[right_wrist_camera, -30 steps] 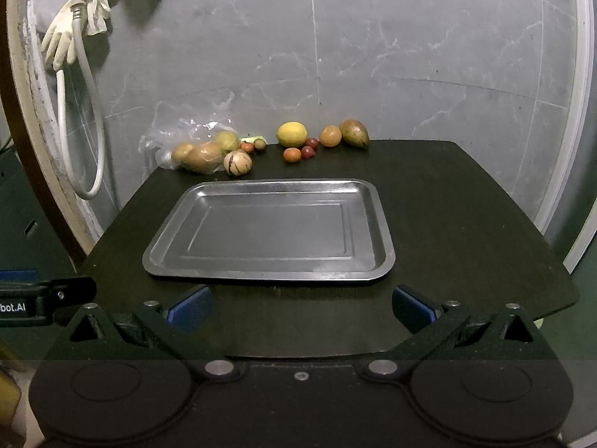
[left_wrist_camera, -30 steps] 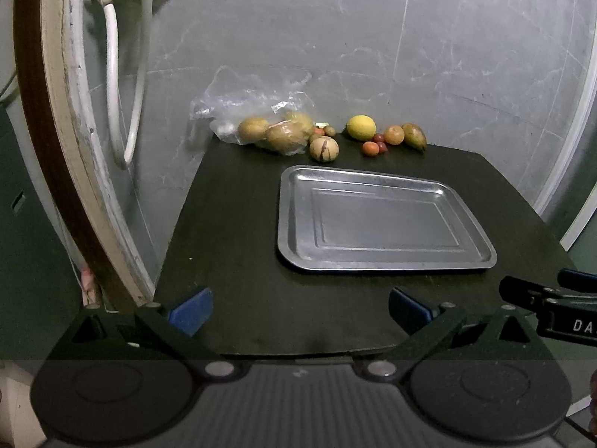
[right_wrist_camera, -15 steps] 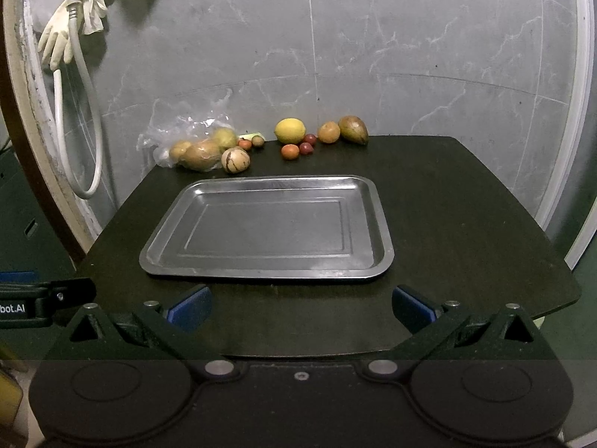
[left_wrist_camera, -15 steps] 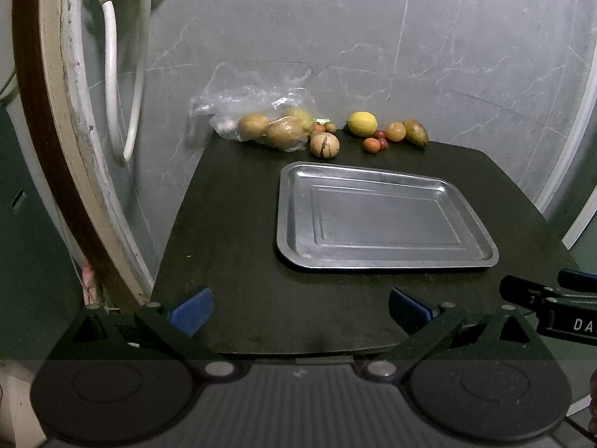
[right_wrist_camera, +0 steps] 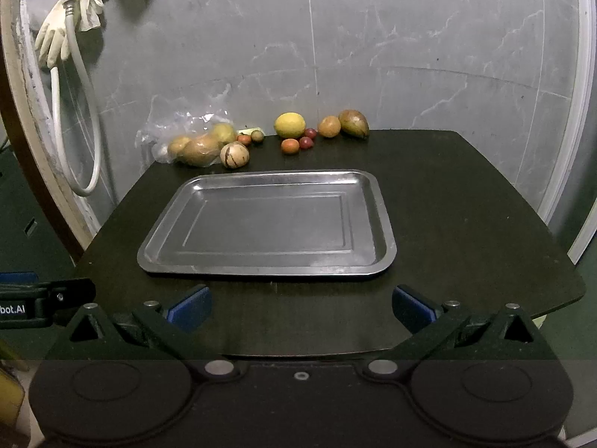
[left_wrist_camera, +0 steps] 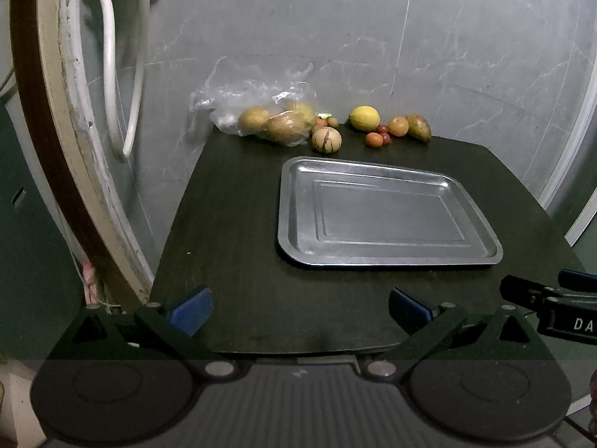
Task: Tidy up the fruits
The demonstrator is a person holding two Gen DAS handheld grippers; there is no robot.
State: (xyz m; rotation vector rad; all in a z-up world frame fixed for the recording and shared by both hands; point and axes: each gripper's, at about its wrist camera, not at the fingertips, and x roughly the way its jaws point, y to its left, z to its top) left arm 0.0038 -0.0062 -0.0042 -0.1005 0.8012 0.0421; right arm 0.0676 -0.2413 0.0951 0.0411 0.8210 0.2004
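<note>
Fruits sit in a loose row along the far edge of the dark table [right_wrist_camera: 447,201], well away from both of my grippers. Nearest to me, my left gripper [left_wrist_camera: 298,308] hangs over the table's near edge with its blue-padded fingers [left_wrist_camera: 188,308] spread wide and nothing between them. My right gripper [right_wrist_camera: 300,308] is the same: jaws apart, empty, low over the near edge.

Just past them lies a metal tray [right_wrist_camera: 377,194], flat on the table, with nothing in it.

Beyond the tray, on the left, a clear plastic bag [left_wrist_camera: 242,93] holds several yellow-brown fruits [right_wrist_camera: 197,151], lying against the wall. A round striped fruit [right_wrist_camera: 234,155] rests just beside the bag, close to the tray's far rim. Two small fruits [right_wrist_camera: 250,137] sit behind it. Further right I see a yellow lemon [right_wrist_camera: 290,125], then three small red-orange fruits [right_wrist_camera: 298,144] in a cluster, an orange fruit [right_wrist_camera: 329,126] and a green-brown pointed fruit [right_wrist_camera: 353,123] at the end, touching or nearly touching its neighbour.

On the wall to the left hang a white hose [right_wrist_camera: 74,112] and a pale rubber glove [right_wrist_camera: 52,43].
</note>
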